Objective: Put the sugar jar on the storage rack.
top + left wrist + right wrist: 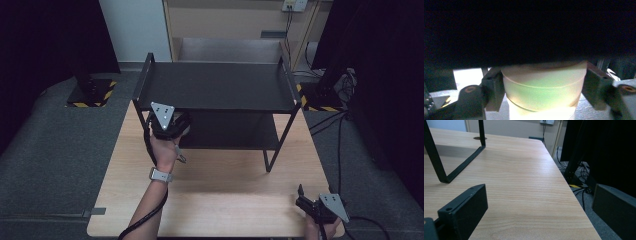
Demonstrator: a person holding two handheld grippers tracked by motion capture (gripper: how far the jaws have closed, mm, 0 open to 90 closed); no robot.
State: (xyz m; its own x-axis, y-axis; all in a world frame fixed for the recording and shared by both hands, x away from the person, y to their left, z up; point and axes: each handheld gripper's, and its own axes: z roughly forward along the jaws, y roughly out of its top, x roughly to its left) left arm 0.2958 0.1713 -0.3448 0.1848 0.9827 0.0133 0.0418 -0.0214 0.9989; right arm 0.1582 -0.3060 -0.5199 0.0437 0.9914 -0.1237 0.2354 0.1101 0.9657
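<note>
In the left gripper view a pale, translucent green-tinted plastic cup (543, 87) sits at lower centre of the frame, squarely between the two black fingers (495, 90) of the left gripper (544, 96), whose pads press against its left and right walls, clamped on it. A dark shelf underside fills the upper half of that frame just above the cup's rim.

In the high view the left gripper (169, 126), with its grey three-cornered plate, is left of centre, pushed in at the front left corner of the black two-tier metal rack (215, 87), under the top shelf and at the level of the lower one. The rack stands on the light wooden bench (220, 200).

The right gripper (306, 202) lies at the lower right corner of the high view, near the bench's edge, well apart from the rack. In the right gripper view its fingers (465, 210) stand wide apart with bare bench between them.

No brand, label or writing can be read on the cup or the rack.
</note>
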